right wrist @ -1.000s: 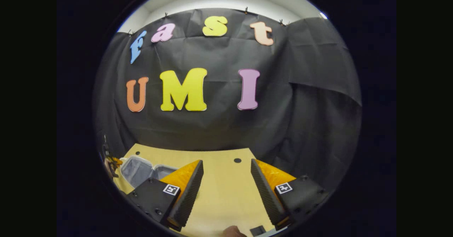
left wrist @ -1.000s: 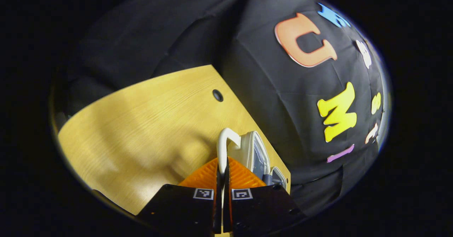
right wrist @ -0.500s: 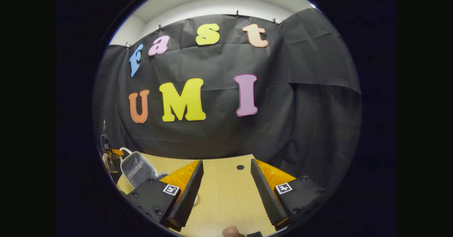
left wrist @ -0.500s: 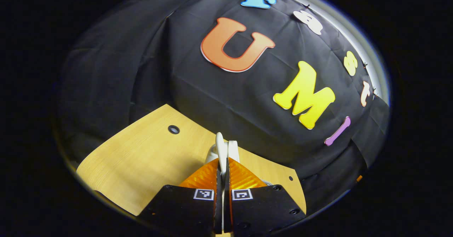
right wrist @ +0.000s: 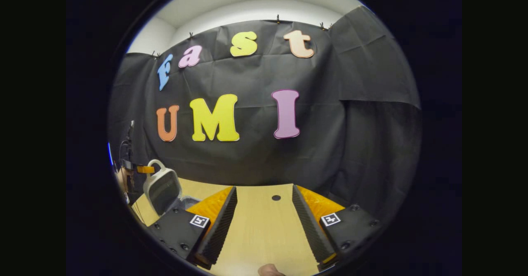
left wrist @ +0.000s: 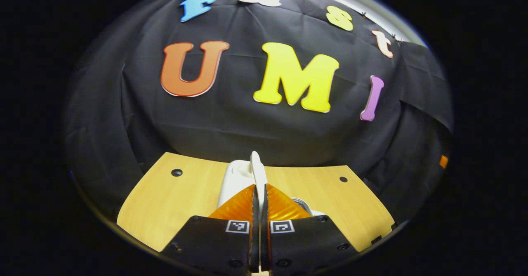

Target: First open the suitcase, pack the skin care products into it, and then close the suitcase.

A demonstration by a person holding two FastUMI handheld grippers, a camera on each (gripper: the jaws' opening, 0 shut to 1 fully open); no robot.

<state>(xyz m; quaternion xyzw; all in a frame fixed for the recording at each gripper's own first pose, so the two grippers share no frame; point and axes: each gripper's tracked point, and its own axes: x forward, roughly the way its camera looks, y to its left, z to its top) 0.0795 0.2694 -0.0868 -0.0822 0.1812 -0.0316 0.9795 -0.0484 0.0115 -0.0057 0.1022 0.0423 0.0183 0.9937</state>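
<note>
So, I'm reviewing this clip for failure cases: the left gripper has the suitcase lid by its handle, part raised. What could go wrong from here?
1. The left gripper pinches only the thin handle of the suitcase lid; it could slip and the lid drop shut.
2. Nothing steadies the suitcase: the right gripper hangs open over the bare table, so the case may slide or tip as the lid swings.

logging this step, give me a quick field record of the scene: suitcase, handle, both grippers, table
suitcase: small white case, lid raised, standing at the table's left end in the right gripper view
handle: white loop pinched between the left gripper's fingers
left gripper: shut on the handle
right gripper: open, holding nothing, above the table
table: light wood top
skin care products: cannot tell whether any are inside the suitcase
</note>
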